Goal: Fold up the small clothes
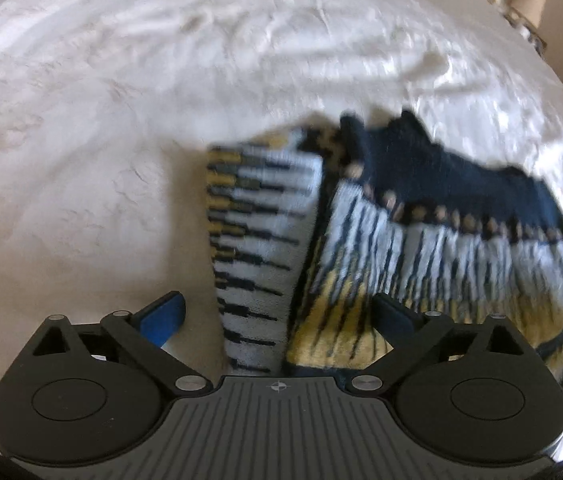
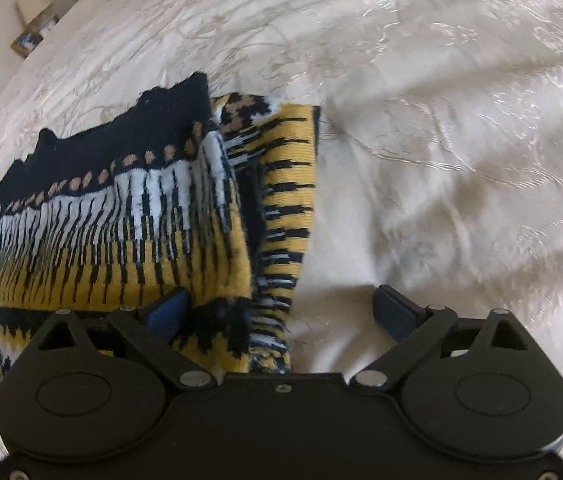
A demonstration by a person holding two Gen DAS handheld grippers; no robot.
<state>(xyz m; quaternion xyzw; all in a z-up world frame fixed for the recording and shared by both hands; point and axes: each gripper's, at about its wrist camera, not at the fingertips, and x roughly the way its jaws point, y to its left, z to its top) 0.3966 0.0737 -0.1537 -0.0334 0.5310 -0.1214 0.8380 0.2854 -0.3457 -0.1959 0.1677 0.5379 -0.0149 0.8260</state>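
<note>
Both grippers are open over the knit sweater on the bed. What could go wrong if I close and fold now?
1. The left gripper straddles the folded sleeve and body edge; closing may catch only one layer.
2. The right gripper spans the sweater edge and bedspread; it might pinch bedding too.

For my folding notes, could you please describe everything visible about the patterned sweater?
The sweater is a knit in navy, white and mustard yellow with streaked stripes and a row of tan dots. It lies partly folded on the white bedspread, a striped sleeve laid alongside the body. Neither gripper is closed on it.
</note>
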